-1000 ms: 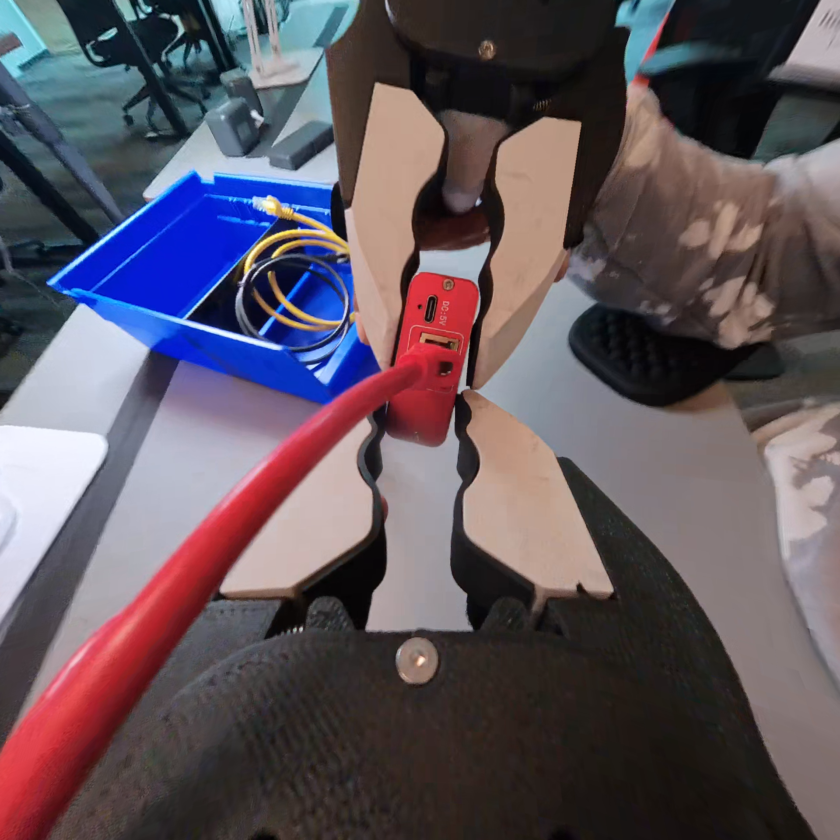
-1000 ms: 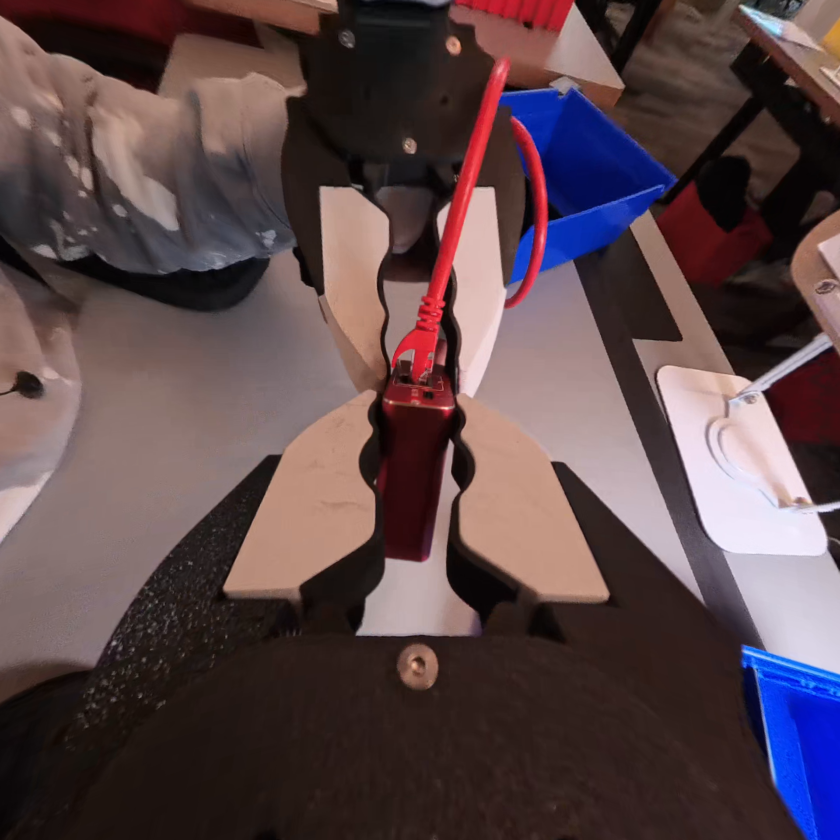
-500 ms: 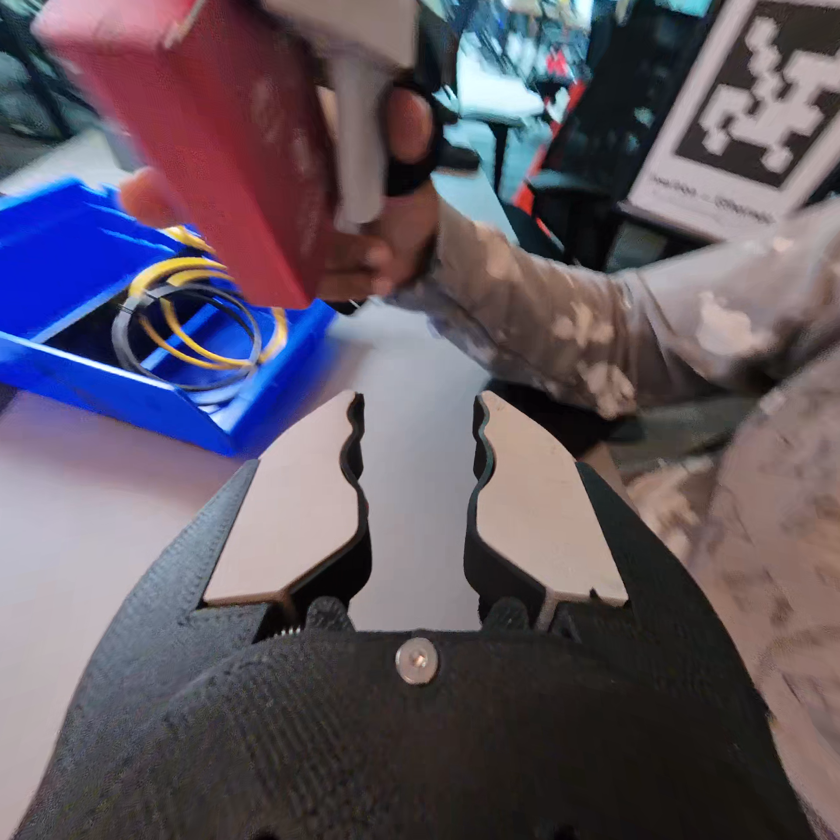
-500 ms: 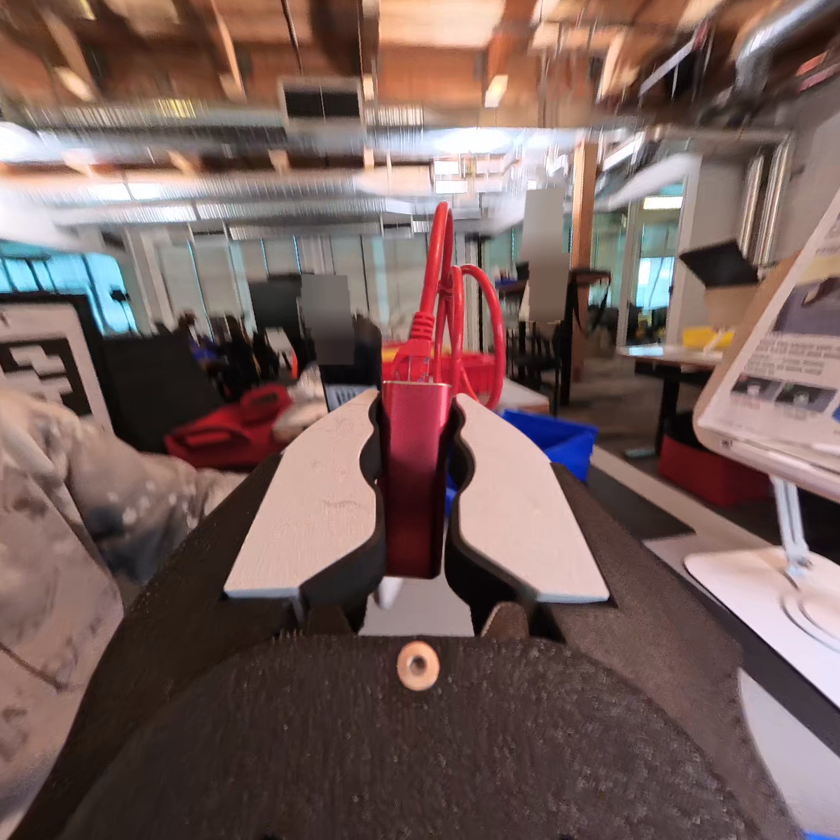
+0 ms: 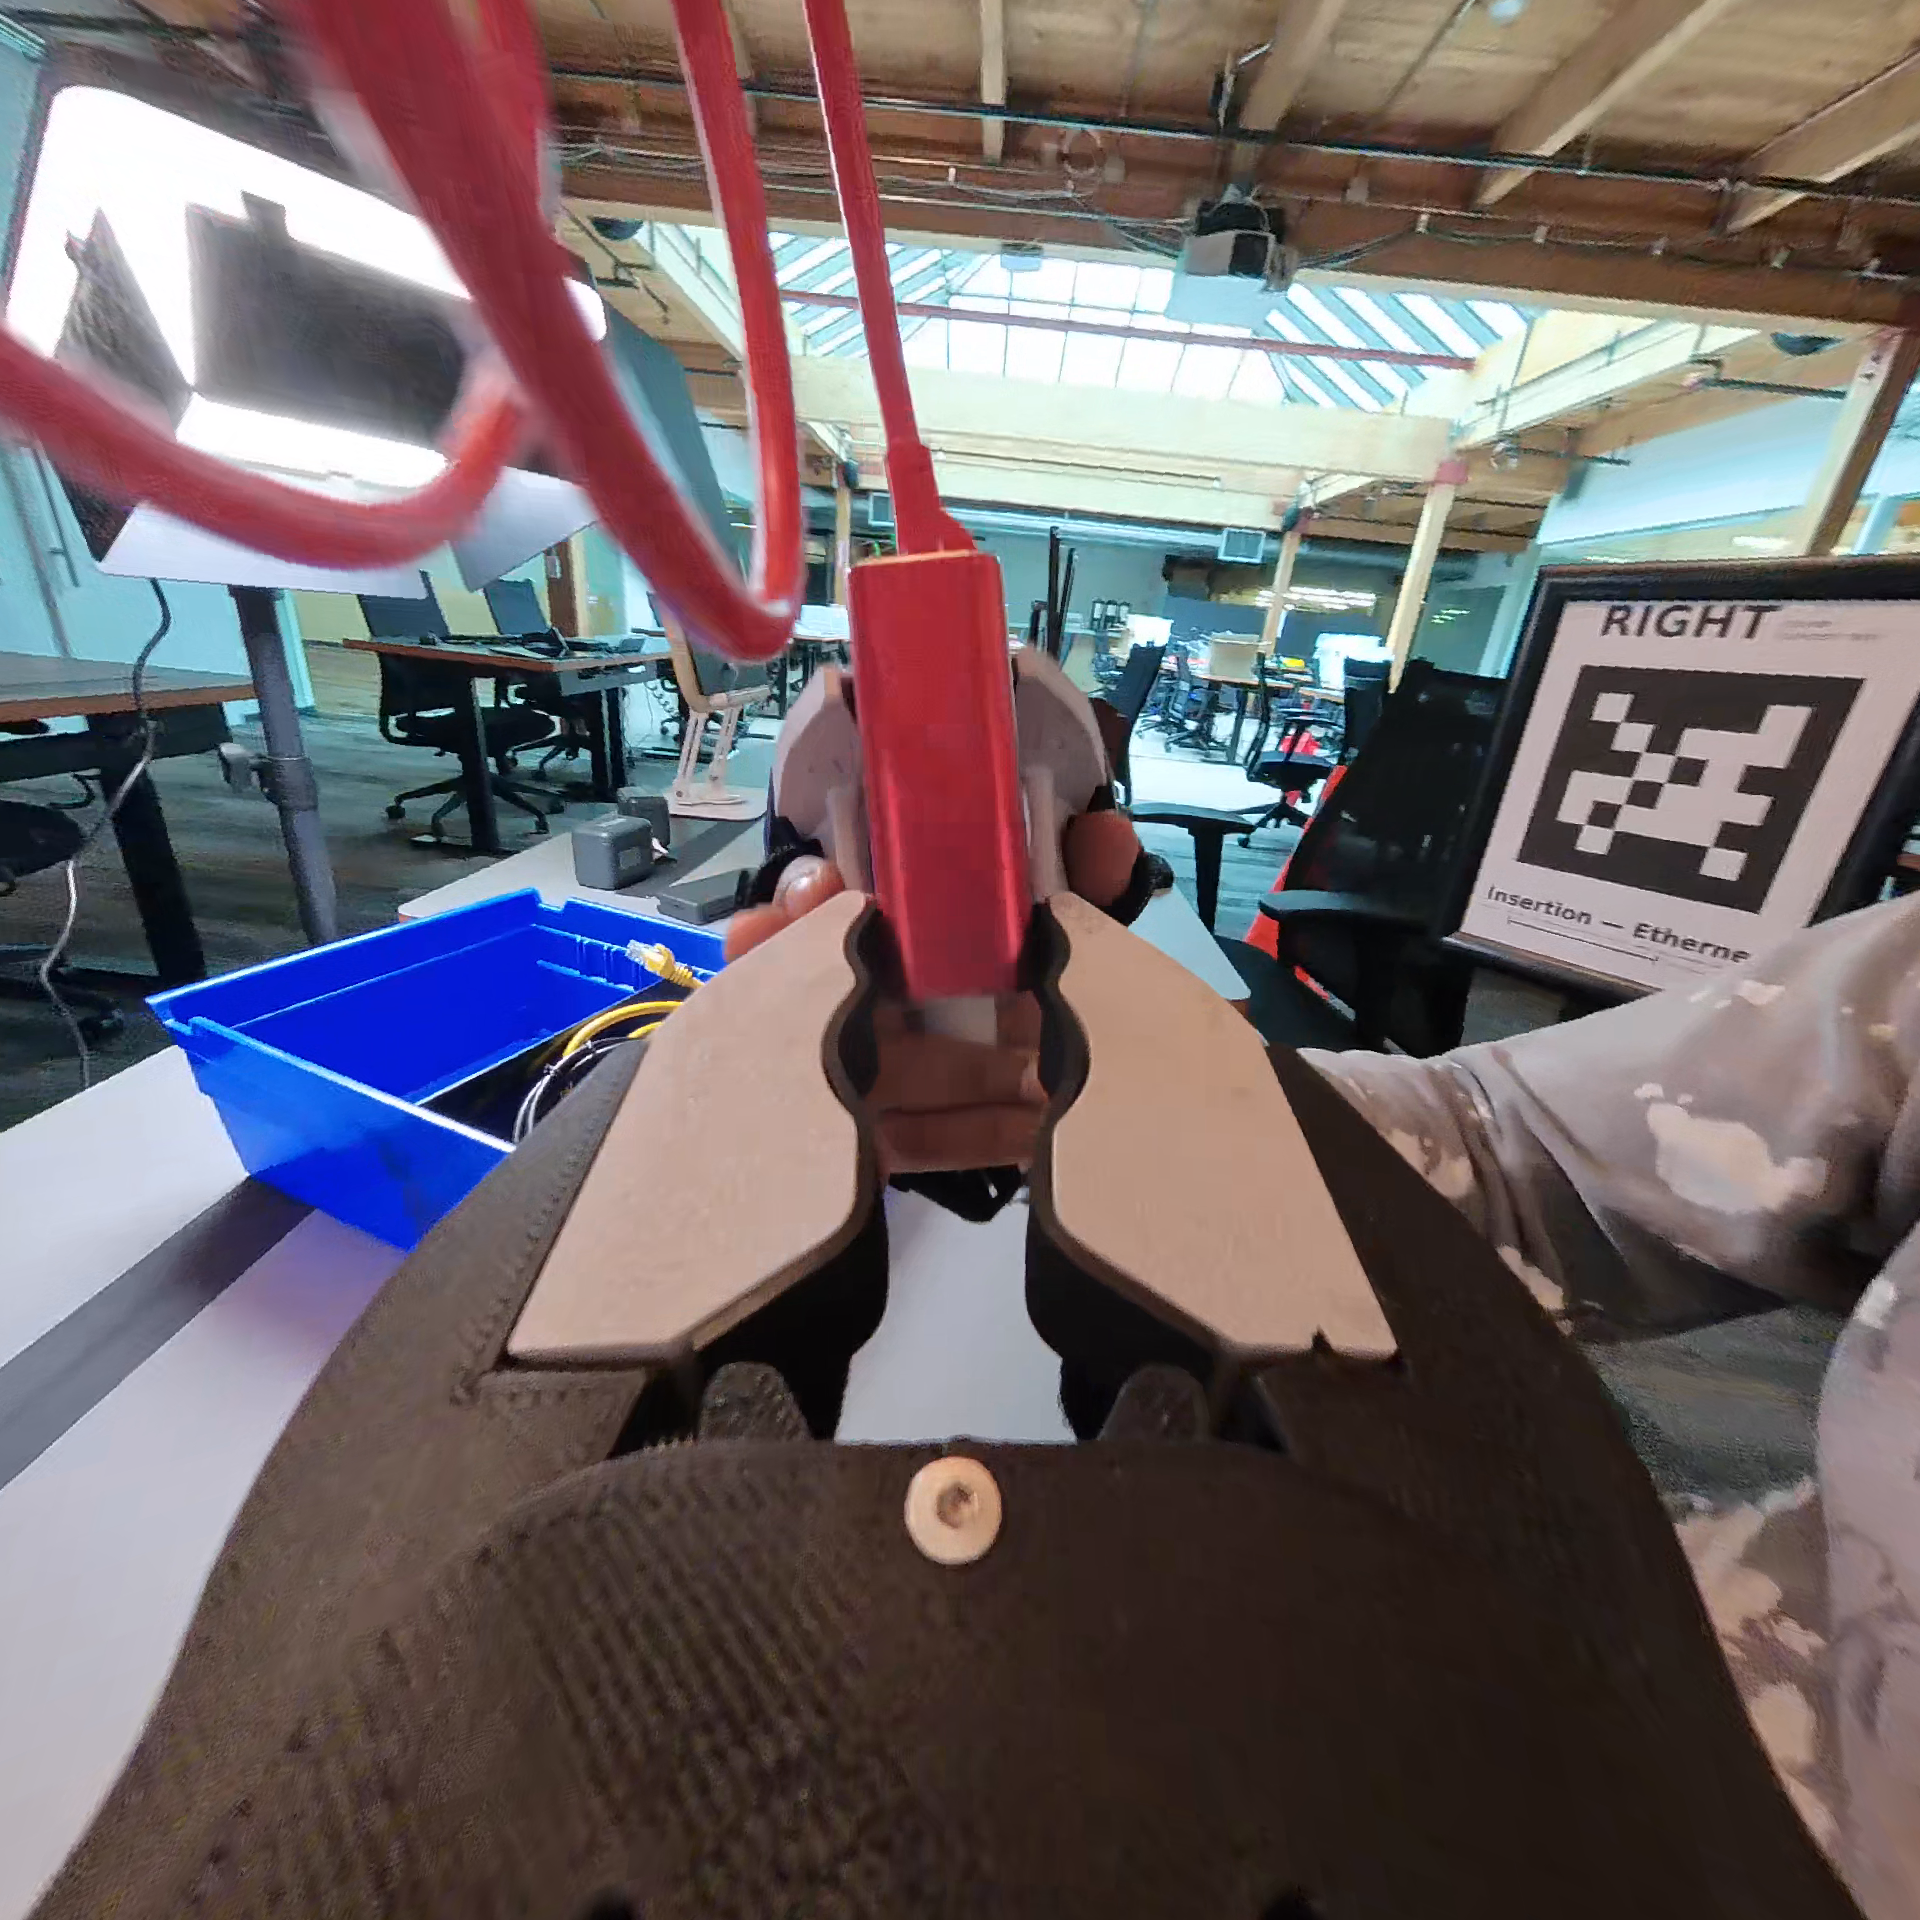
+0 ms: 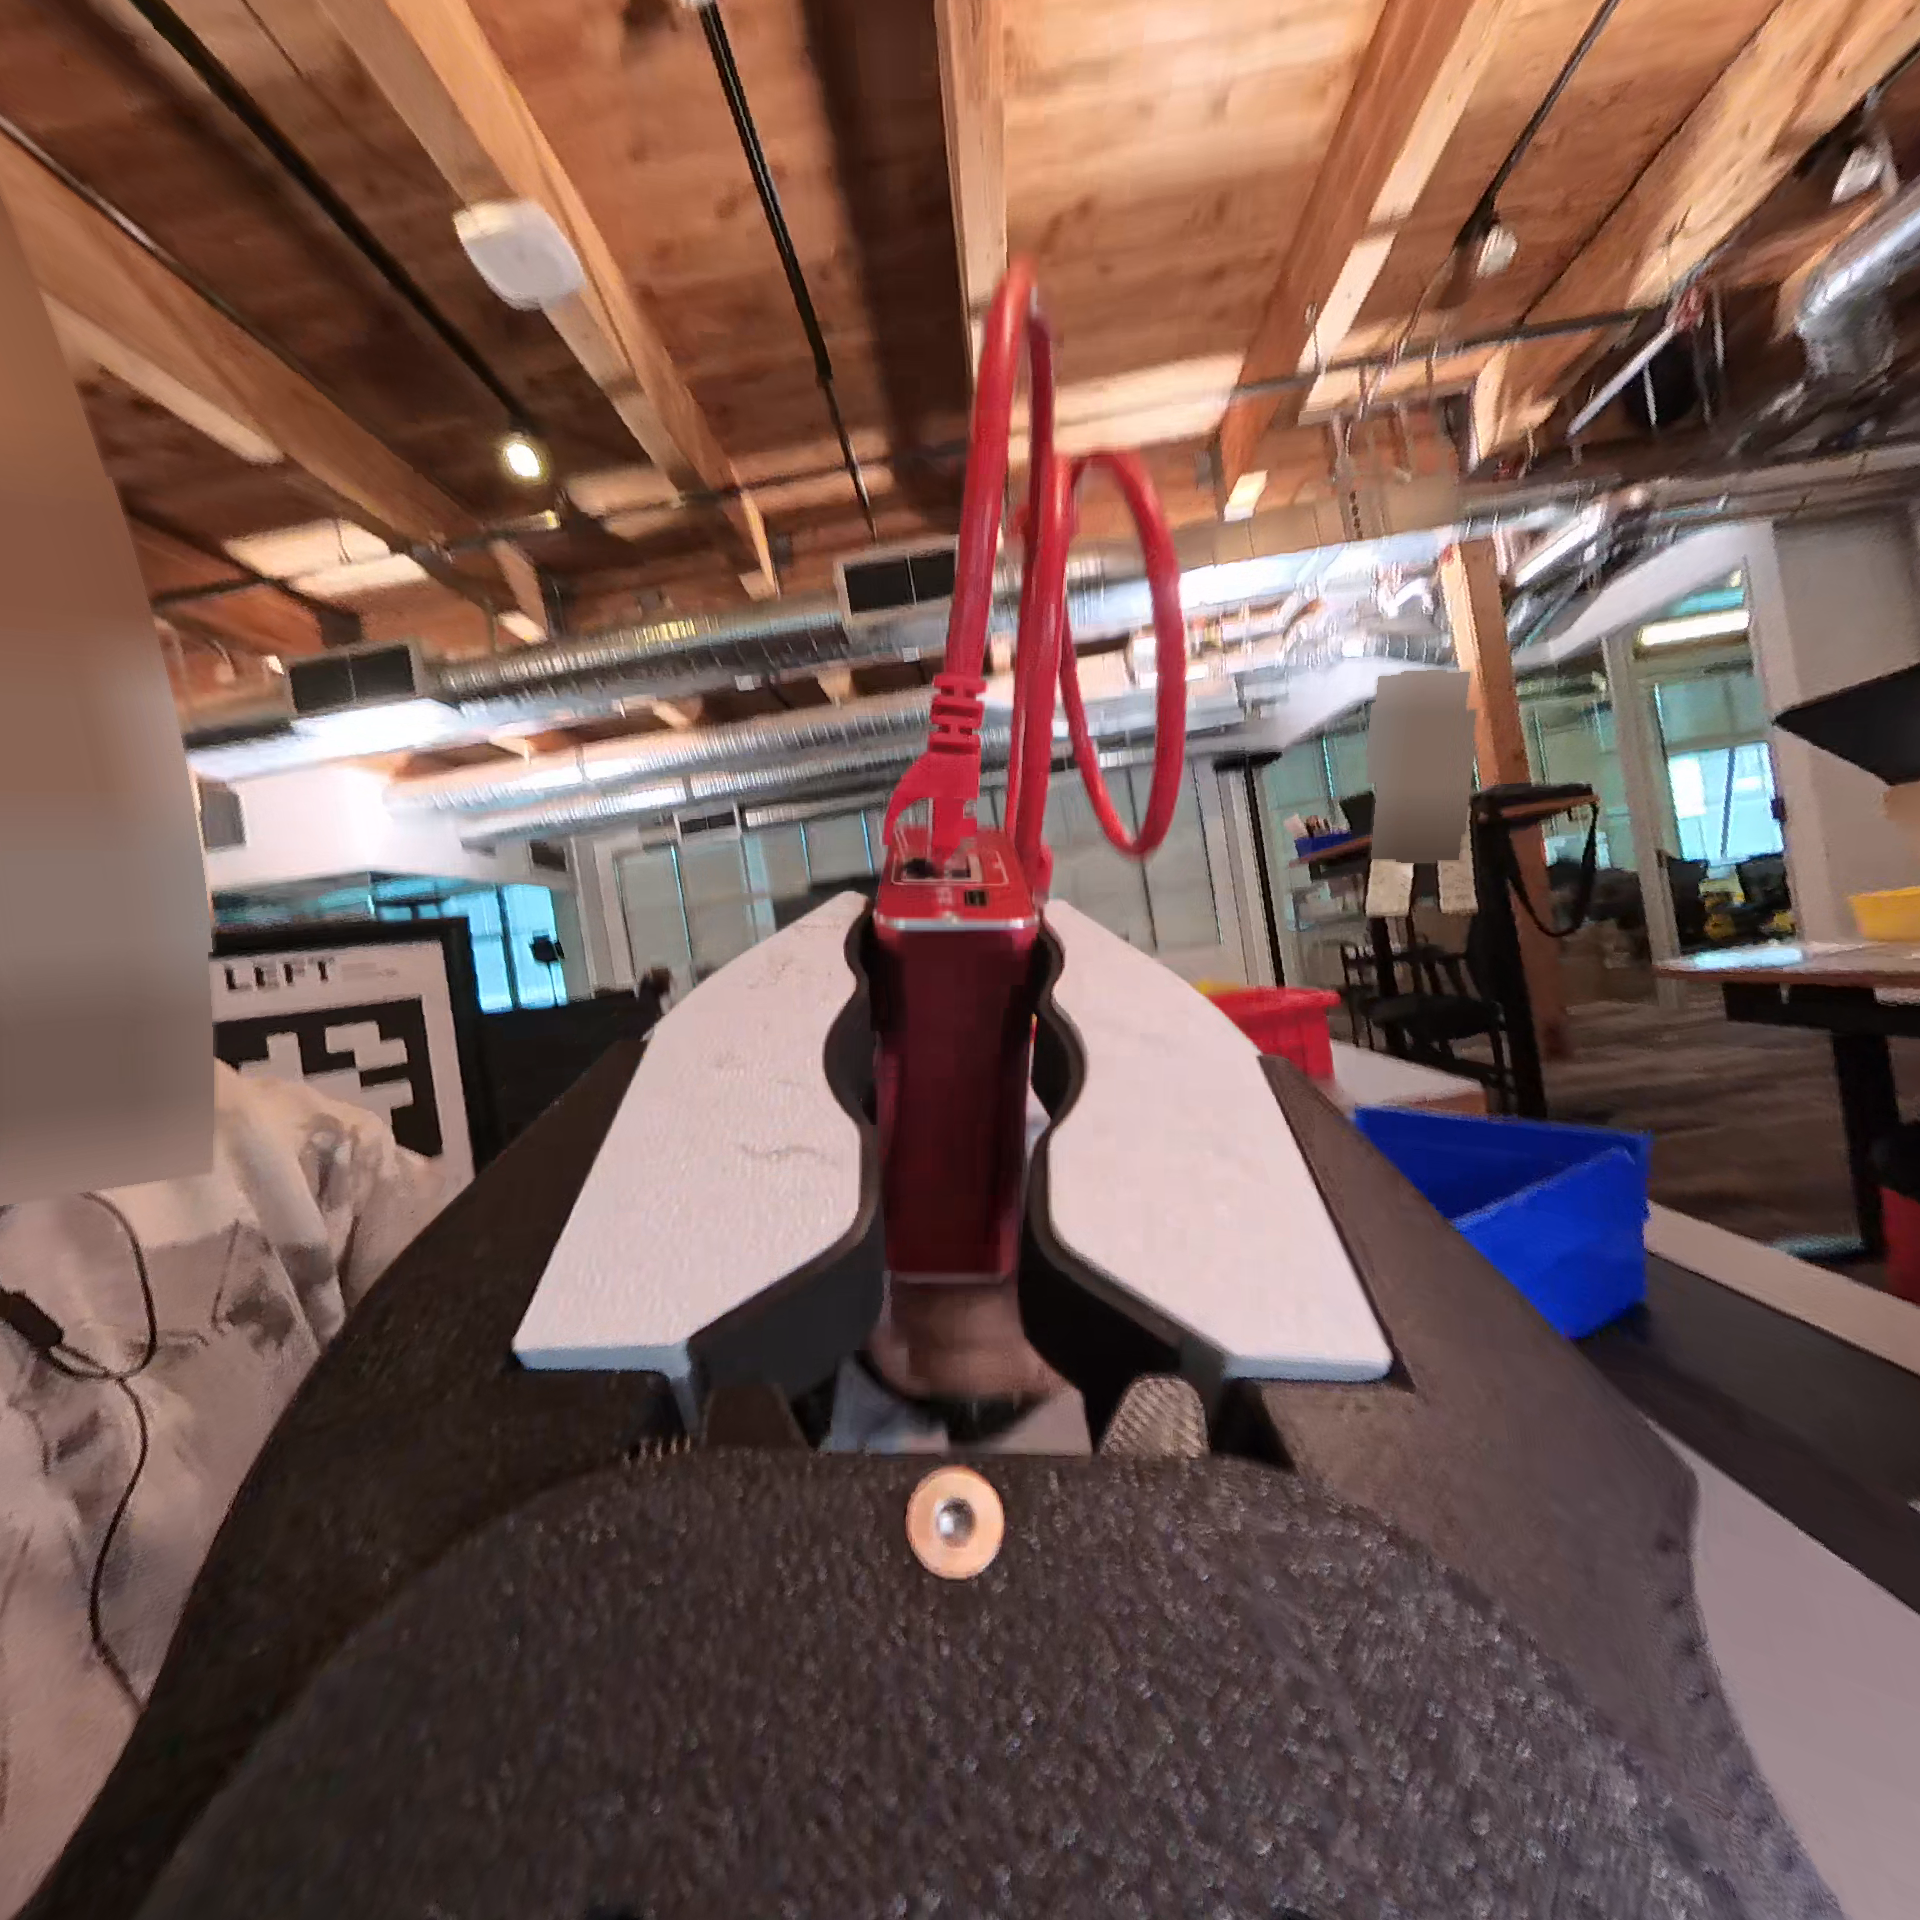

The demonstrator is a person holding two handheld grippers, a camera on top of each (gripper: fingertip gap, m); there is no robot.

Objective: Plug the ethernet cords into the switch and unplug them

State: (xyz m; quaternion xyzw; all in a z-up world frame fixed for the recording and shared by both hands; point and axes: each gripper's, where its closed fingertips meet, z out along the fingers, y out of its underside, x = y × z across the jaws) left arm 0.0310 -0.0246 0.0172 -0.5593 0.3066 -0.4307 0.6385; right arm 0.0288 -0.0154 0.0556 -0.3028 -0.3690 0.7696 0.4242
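My right gripper (image 6: 951,904) points up and is shut on the red switch (image 6: 951,1091), held upright above the table. A red ethernet cord (image 6: 966,582) is plugged into the switch's top end by its plug (image 6: 940,769) and loops overhead. In the left wrist view the switch (image 5: 935,769) stands just beyond my left gripper (image 5: 956,920), in line with the gap between its fingers, and the red cord (image 5: 873,312) swings above. The left gripper's fingers are about a switch's width apart and hold nothing. No left finger shows on the switch in the right wrist view.
A blue bin (image 5: 312,1081) on the grey table (image 5: 104,1195) holds a yellow cord (image 5: 603,1023) and a black one. Another blue bin (image 6: 1538,1216) sits to the right. The person's sleeve (image 5: 1558,1143) crosses on the right. A marker board (image 5: 1683,790) stands behind it.
The right gripper has lifted the switch off the table and tipped it upright, with the red cord still plugged in. The left gripper let go, opened, then narrowed again and tilted up.
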